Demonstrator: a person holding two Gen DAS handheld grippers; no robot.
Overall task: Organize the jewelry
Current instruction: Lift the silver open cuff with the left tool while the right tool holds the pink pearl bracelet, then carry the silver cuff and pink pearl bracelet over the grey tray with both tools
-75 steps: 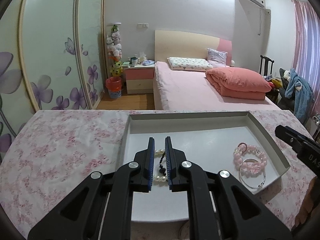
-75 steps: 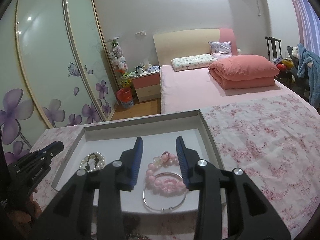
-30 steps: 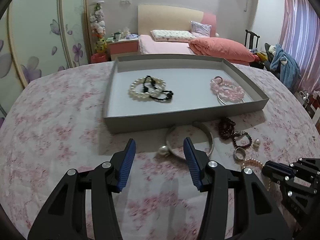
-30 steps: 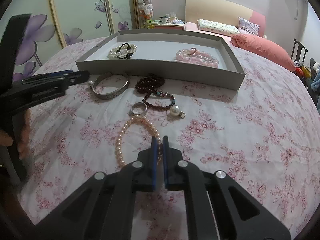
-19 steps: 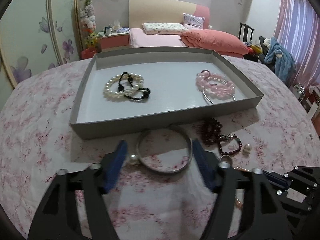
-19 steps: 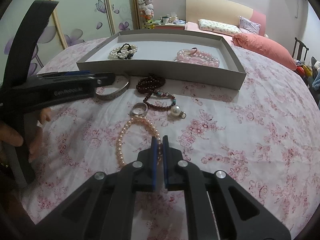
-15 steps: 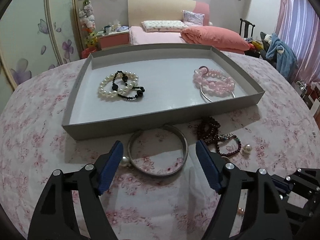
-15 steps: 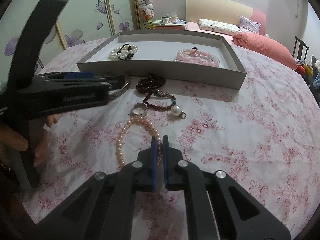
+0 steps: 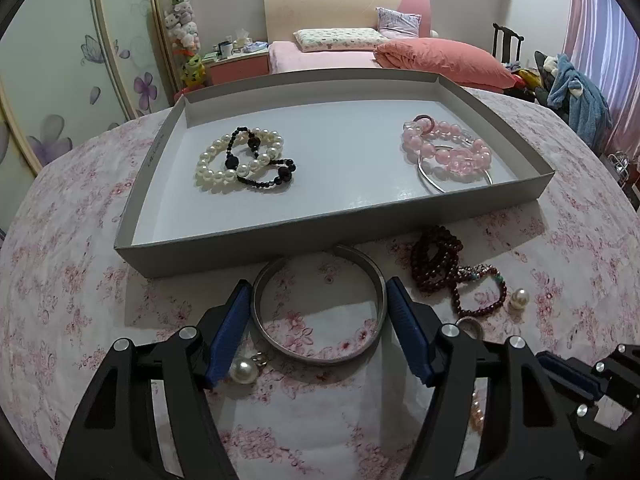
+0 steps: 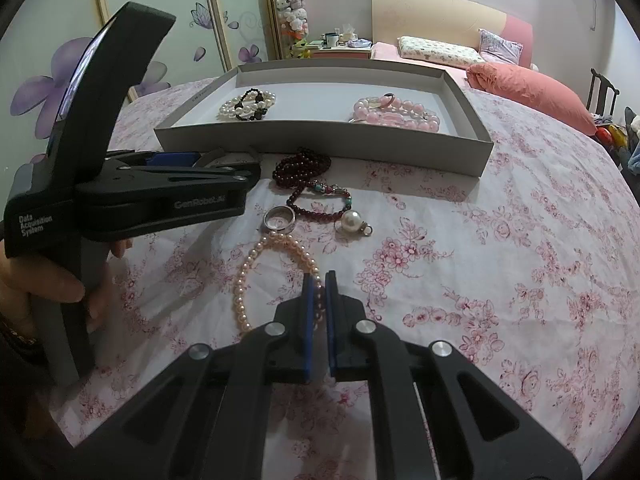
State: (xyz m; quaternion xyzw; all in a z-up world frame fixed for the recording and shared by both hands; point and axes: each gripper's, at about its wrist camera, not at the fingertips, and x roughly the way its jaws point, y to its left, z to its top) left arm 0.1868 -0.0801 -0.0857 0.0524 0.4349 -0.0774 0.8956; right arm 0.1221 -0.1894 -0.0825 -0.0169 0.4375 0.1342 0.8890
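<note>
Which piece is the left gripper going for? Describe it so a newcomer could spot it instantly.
Start at the grey tray on the floral cloth. Just in front of its near wall lies a silver bangle, between the open fingers of the left gripper. It is the only plain, beadless metal hoop outside the tray.

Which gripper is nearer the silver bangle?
Left. The left gripper has open jaws on either side of the silver bangle; the right gripper sits back at the pink pearl strand.

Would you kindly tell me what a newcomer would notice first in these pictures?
The left gripper stands out, jaws open around a silver bangle lying just before the grey tray. Next, the right gripper, jaws shut on a pink pearl bracelet on the floral cloth.
</note>
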